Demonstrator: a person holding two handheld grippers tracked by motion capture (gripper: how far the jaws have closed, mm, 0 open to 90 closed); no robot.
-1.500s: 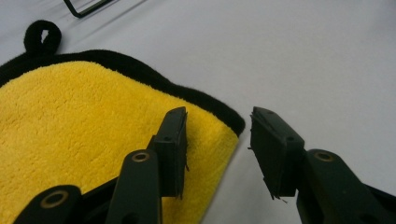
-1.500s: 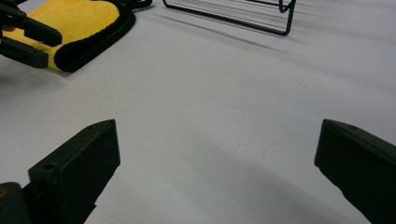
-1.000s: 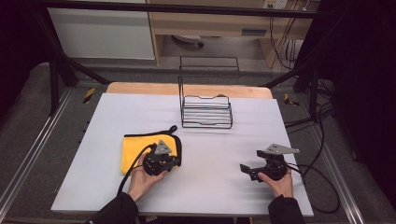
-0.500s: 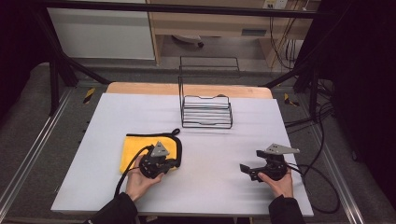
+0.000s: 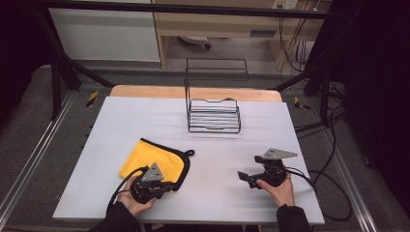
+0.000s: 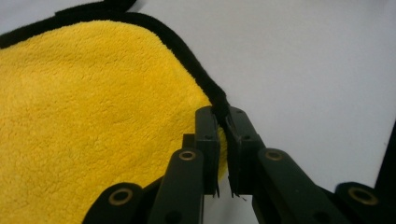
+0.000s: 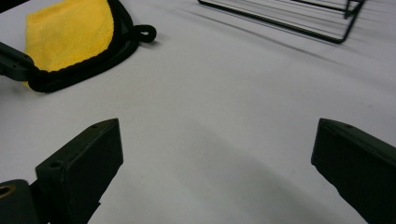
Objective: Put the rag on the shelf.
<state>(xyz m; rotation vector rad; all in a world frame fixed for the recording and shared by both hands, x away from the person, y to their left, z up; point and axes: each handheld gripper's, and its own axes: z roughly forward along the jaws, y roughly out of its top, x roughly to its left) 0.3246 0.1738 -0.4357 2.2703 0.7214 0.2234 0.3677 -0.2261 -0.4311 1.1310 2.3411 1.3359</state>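
Note:
A yellow cloth [image 5: 150,157] with black trim lies flat on the white table [image 5: 145,116], left of centre. My left gripper [image 5: 169,186] is at the cloth's near right edge. In the left gripper view its jaws [image 6: 223,116] are shut on the black-trimmed edge of the cloth [image 6: 93,107], having just been closing on it. My right gripper [image 5: 245,179] rests low over bare table at the right, pointing left toward the cloth. Its jaws [image 7: 218,128] stand wide open with nothing between them, and the cloth [image 7: 70,32] shows far off at the upper left.
A black wire rack [image 5: 213,116] stands at the back middle of the table, and its base [image 7: 299,18] runs along the top of the right gripper view. Cables trail from both grippers. The table's near edge is just under both hands.
The left gripper has moved toward the near edge and to the left, dragging the cloth's edge with it. The right gripper has slid a little to the left.

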